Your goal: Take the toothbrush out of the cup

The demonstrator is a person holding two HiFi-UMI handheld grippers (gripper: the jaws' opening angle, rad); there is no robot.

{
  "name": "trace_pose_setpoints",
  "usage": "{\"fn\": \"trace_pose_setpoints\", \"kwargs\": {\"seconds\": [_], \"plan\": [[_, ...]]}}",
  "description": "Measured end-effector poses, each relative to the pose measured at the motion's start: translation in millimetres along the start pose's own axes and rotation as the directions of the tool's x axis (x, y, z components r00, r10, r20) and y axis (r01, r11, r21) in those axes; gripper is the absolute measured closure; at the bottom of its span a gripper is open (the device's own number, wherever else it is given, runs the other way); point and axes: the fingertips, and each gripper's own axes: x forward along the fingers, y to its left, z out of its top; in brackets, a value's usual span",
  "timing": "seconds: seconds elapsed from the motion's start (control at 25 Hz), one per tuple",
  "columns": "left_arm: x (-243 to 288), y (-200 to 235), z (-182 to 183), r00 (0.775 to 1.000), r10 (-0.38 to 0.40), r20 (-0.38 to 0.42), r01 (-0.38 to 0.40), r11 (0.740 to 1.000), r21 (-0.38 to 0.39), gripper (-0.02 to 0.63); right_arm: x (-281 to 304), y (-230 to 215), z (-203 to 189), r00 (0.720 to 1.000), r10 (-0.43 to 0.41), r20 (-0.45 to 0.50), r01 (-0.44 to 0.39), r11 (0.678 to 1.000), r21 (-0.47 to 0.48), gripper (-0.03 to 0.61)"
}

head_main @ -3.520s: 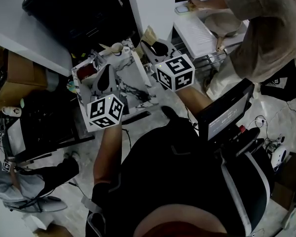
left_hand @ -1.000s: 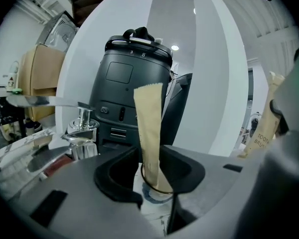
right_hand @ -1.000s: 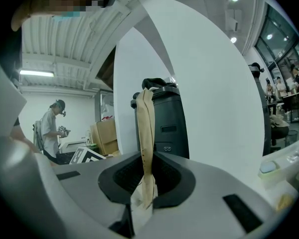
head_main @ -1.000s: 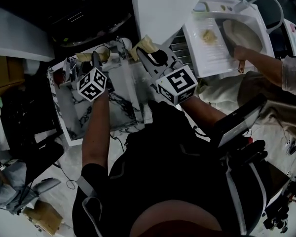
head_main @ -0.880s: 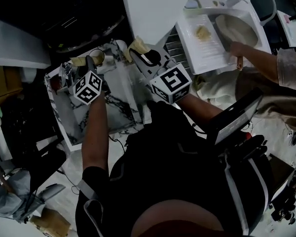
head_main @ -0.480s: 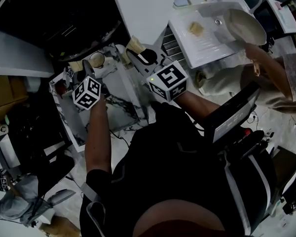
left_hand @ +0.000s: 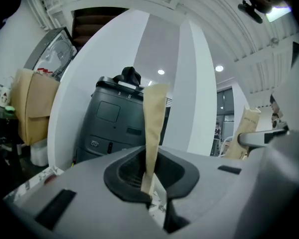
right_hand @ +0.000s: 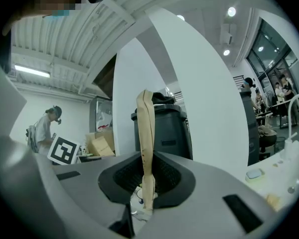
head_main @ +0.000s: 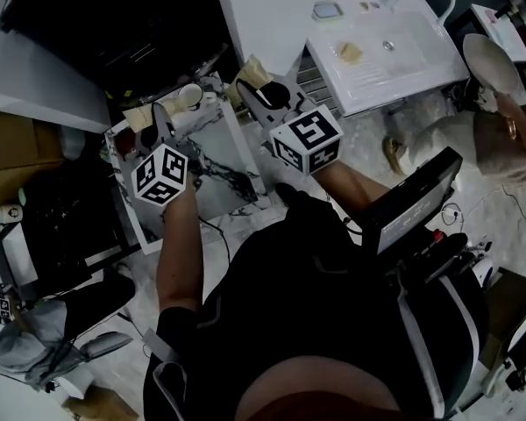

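Observation:
A flat tan wrapped toothbrush [left_hand: 153,123] stands upright between the pads of my left gripper [left_hand: 152,193], which has just been closing and now pinches its lower end. My right gripper [right_hand: 147,198] is shut on a second tan wrapped toothbrush [right_hand: 146,133], also upright. In the head view the left gripper [head_main: 153,134] hangs over the marble tray [head_main: 215,160], a little left of and nearer than the white cup [head_main: 190,95]. The right gripper [head_main: 256,90] is at the tray's far right corner, its tan strip [head_main: 250,67] sticking out past the jaws.
A white sink unit [head_main: 386,46] lies at the far right, an open laptop [head_main: 408,200] at my right elbow. A dark grey bin [left_hand: 114,121] stands ahead against white walls. A person [right_hand: 42,128] and a marker board [right_hand: 62,151] are at the left.
Both grippers have risen above the tray, the left one more, carrying its tan toothbrush up and away from the cup. The person at the sink has moved off to the right.

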Motion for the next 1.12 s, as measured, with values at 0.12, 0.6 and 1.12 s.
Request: {"fn": "trace_pose_setpoints", "kwargs": {"seconds": [0.12,0.6,1.12], "plan": [[-24.1,-4.5,16.9,1.000,-0.014,0.017,0.014,1.000,0.021,0.580,-5.8,10.6,10.0,1.000,-0.004,0.016,0.004,1.000,-0.007,0.525],[-112.0,-12.2,57.0,0.994,-0.104,0.045,0.100,0.992,0.078,0.581,-16.2,63.1,27.3,0.999,-0.012,0.046,0.014,0.999,-0.033,0.525],[-173.2,-4.7,71.8,0.993,-0.096,0.074,0.089,0.992,0.092,0.583,-25.1,110.2,30.5,0.999,0.008,0.052,-0.005,0.998,-0.063,0.525]]}}
